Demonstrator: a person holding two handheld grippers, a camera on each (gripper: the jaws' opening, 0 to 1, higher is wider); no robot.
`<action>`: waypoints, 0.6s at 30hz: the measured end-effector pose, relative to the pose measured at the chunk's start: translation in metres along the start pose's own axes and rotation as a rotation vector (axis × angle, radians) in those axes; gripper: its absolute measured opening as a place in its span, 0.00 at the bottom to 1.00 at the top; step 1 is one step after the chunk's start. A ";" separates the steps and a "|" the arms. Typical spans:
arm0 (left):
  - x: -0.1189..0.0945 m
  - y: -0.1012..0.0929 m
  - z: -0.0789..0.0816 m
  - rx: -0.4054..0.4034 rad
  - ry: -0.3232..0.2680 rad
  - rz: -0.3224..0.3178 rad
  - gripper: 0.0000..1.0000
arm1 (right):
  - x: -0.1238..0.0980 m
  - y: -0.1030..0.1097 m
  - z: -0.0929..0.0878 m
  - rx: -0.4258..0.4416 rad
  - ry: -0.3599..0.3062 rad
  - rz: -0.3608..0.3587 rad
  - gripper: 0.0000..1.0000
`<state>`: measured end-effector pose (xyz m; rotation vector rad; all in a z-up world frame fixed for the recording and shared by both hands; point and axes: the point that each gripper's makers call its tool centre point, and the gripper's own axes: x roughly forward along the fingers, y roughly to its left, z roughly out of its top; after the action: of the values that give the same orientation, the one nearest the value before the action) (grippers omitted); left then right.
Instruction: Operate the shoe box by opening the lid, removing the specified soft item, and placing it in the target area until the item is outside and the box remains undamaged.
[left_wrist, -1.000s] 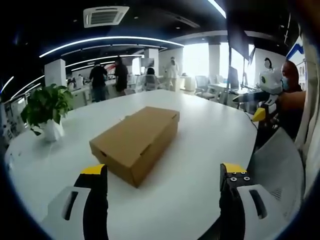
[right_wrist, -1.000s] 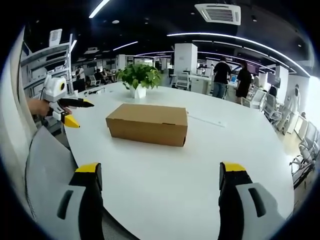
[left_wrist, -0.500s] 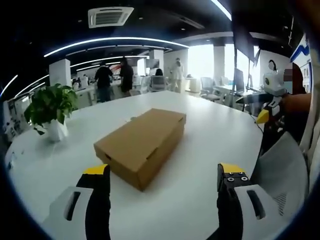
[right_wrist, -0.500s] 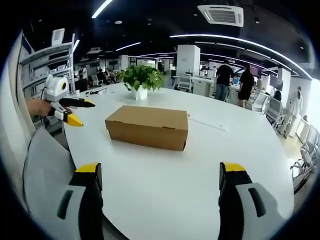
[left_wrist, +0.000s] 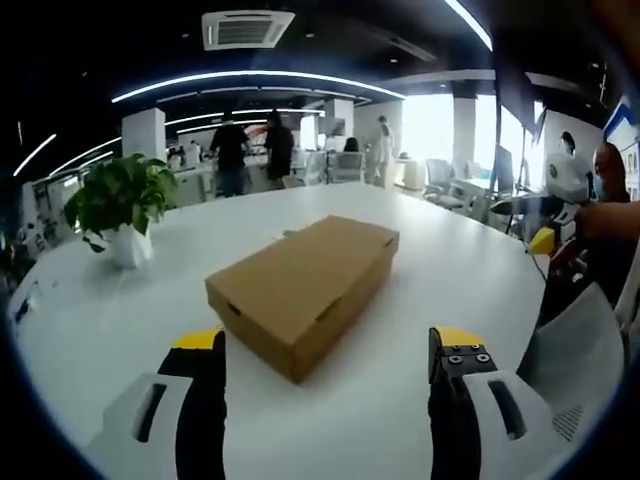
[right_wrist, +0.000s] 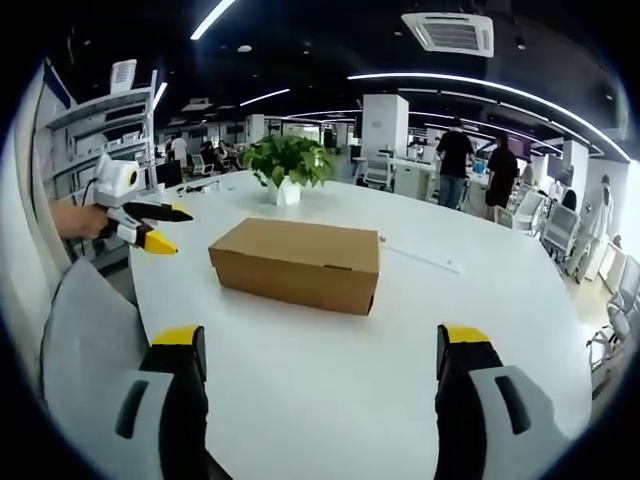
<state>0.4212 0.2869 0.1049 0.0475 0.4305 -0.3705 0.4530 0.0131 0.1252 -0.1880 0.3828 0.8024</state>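
The box (left_wrist: 305, 285) sits closed, lid down, in the middle of the white worktop (left_wrist: 450, 260), well apart from both grippers. The left gripper (left_wrist: 325, 350) is held low before one corner of it, fingers spread wide on nothing. The right gripper (right_wrist: 318, 345) faces its long side, fingers spread too, nothing between them. A potted plant (right_wrist: 285, 165) stands beyond the box, near the worktop's far edge

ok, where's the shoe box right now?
The shoe box lies closed on the white table, centred in both views ahead of each gripper's open jaws, untouched. The potted plant stands beyond it in the right gripper view.
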 end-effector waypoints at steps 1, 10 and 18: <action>0.002 0.000 -0.001 0.001 0.006 0.002 0.85 | 0.001 -0.001 0.001 0.003 -0.004 0.001 0.90; 0.015 0.003 0.000 -0.002 0.010 0.016 0.84 | 0.020 -0.006 0.007 -0.044 -0.009 0.040 0.87; 0.025 0.007 -0.002 0.004 0.017 0.040 0.84 | 0.038 -0.009 0.009 -0.068 -0.008 0.091 0.83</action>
<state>0.4439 0.2852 0.0922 0.0633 0.4452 -0.3317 0.4855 0.0349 0.1186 -0.2317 0.3585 0.9063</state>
